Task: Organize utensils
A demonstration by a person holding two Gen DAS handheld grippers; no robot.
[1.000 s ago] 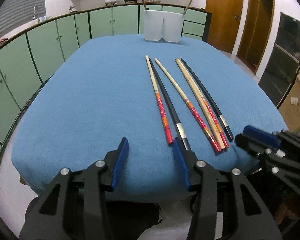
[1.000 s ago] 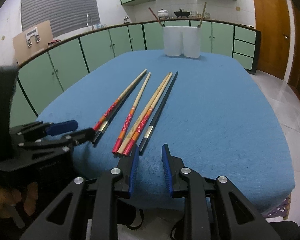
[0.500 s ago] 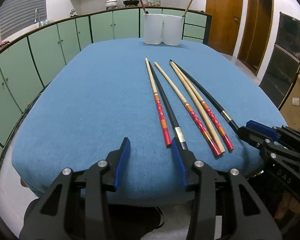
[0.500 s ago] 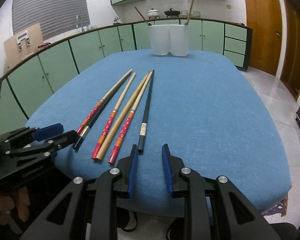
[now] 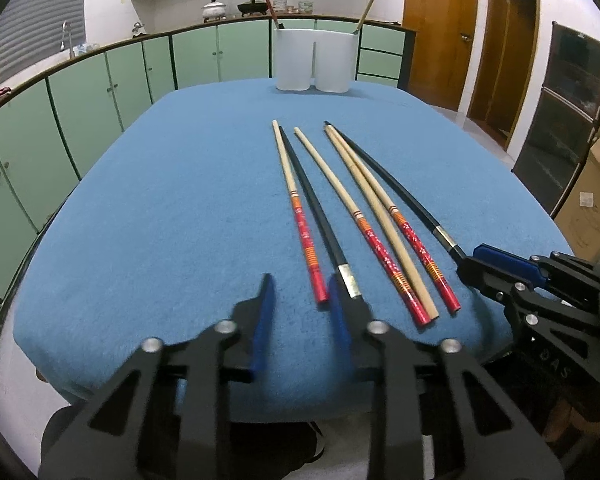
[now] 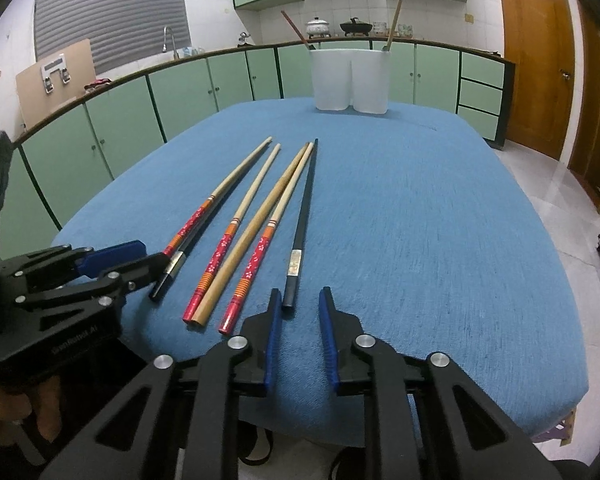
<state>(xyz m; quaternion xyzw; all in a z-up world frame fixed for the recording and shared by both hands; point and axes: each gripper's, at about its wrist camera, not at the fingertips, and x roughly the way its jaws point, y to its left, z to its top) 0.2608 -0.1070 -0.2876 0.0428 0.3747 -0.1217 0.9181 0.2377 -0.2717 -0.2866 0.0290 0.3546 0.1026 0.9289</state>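
Note:
Several chopsticks lie side by side on the blue table (image 5: pixel 160 208): red-handled wooden ones (image 5: pixel 300 216), a plain wooden one (image 5: pixel 380 216) and two black ones (image 5: pixel 320 216) (image 6: pixel 302 216). My left gripper (image 5: pixel 300 288) is open at the near ends of the leftmost red and black chopsticks. My right gripper (image 6: pixel 299 300) is open, with the end of the rightmost black chopstick just ahead of its left finger. Each gripper shows in the other's view: the right in the left wrist view (image 5: pixel 496 268), the left in the right wrist view (image 6: pixel 120 260).
Two white holders (image 5: pixel 314 60) (image 6: pixel 350 80) stand at the table's far edge, each with a utensil in it. Green cabinets run behind the table. Wooden doors are on the right. The table's near edge lies under both grippers.
Both grippers have moved forward to the chopsticks' near ends. The right gripper's jaws have opened wider. The chopsticks have not moved.

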